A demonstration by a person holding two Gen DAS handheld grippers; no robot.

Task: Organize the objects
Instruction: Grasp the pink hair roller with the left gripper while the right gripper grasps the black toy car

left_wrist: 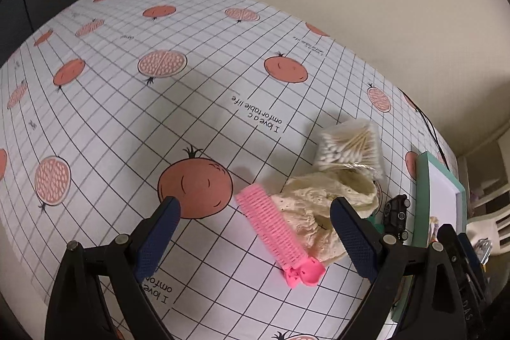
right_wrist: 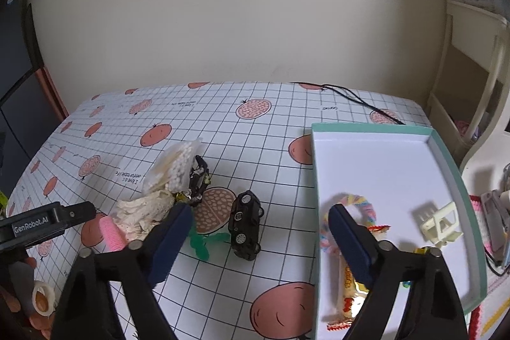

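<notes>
Both tools hang spread wide and empty over the tabletop (right_wrist: 223,292): the left tool (left_wrist: 255,228) above the pink roller (left_wrist: 274,231) beside the lace cloth (left_wrist: 322,206), the right tool (right_wrist: 259,225) near the toy car (right_wrist: 244,225). The tray (right_wrist: 452,180) at right holds a clip (right_wrist: 441,223), a cord (right_wrist: 353,203) and a candy bar (right_wrist: 347,295). The swab bag (right_wrist: 175,168) lies behind the cloth.

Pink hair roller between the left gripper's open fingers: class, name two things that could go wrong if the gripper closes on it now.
1. The roller lies against the lace cloth, so the left gripper may pinch cloth too.
2. The swab bag rests on that cloth; dragging the cloth could tip it.
</notes>
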